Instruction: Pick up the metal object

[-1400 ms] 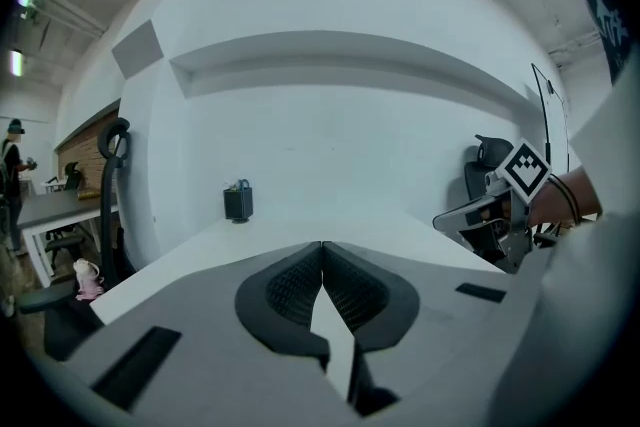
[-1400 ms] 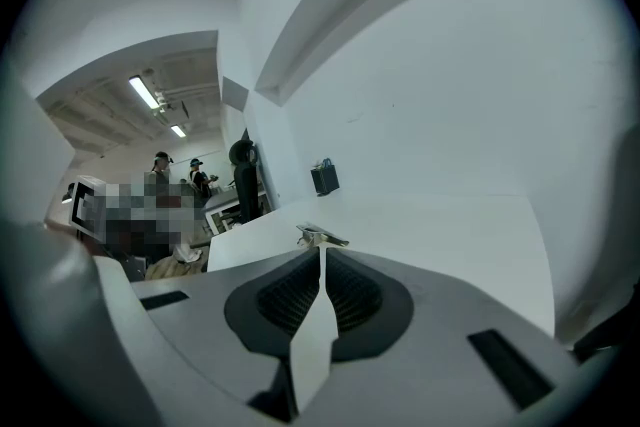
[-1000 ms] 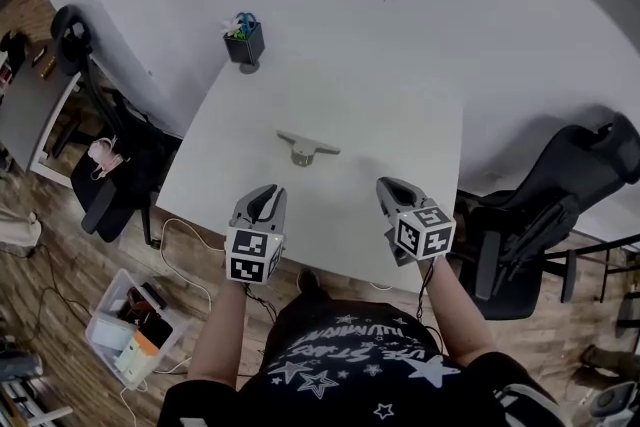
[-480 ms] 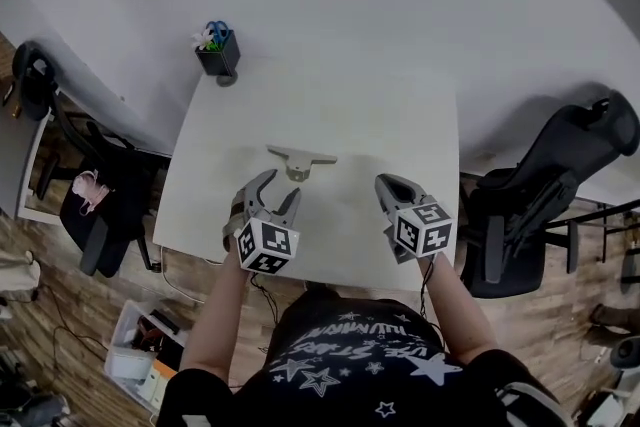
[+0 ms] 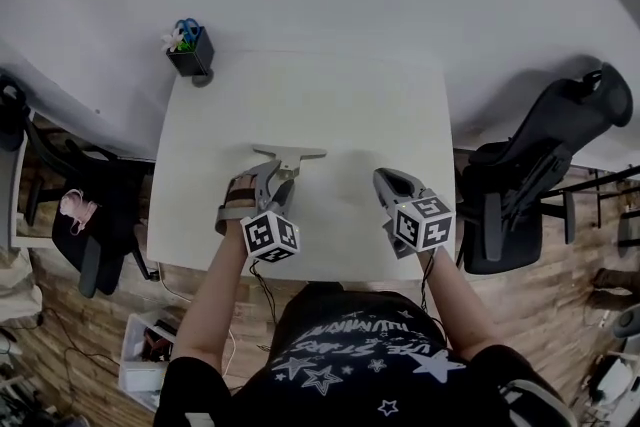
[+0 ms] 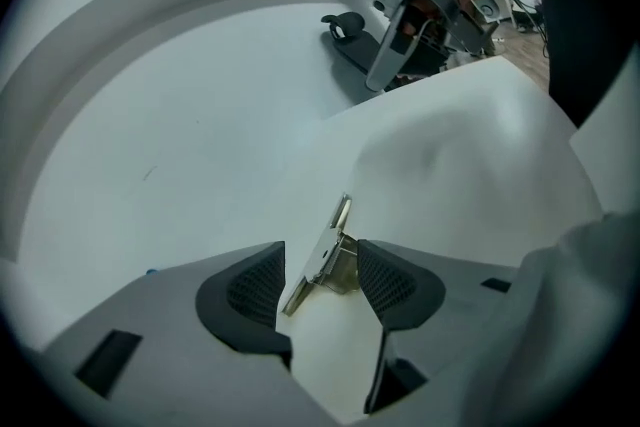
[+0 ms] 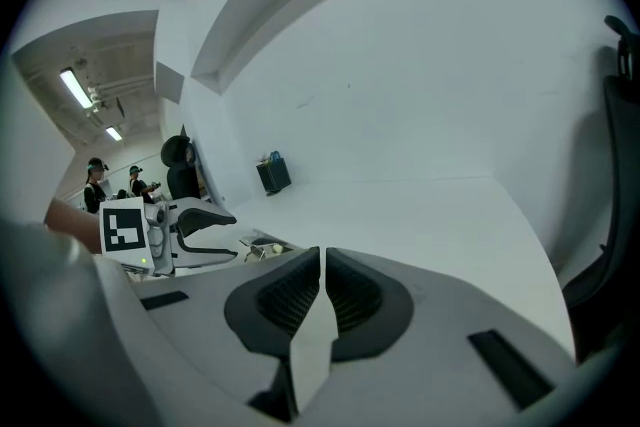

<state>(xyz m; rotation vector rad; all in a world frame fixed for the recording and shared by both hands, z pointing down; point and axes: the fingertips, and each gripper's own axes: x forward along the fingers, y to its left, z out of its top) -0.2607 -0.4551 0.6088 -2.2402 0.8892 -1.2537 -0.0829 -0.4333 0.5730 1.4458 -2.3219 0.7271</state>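
- left tool (image 6: 320, 277): jaws wide apart, nothing gripped; set astride the near part of the metal object (image 6: 326, 255), pads not yet pressing on it.
- right tool (image 7: 321, 287): jaws together, empty; held over the near right part of the bench (image 5: 380, 115), taking no part in the pick.
- metal object: lying near the middle of the bench, directly ahead of the left tool.
- shape and material: a thin, flat, elongated plate with a stubby block jutting from its middle; pale, bare, slightly shiny metal; hard and rigid by the look of it.
- tool pads: dark, finely ribbed, rubber-like faces on pale grey plastic jaws.
- bench top: smooth, matt white, probably low in friction.
- risk, slip: likely if closing on the thin plate edge alone, smooth metal pivoting or squirting out between the pads. aim for the block instead.
- risk, skid: likely if one pad arrives first, pushing the part across the bench rather than clamping it. centre the jaws before closing.
- risk, droop: plate reaching well beyond the grip line on both sides; expect tilting on the lift if clamped off-centre.
- risk, scrape: jaw tips low over the bench; avoid pressing down while closing.
- pen pot (image 5: 190, 55): at the far left corner of the bench, well apart from the work, no hazard.
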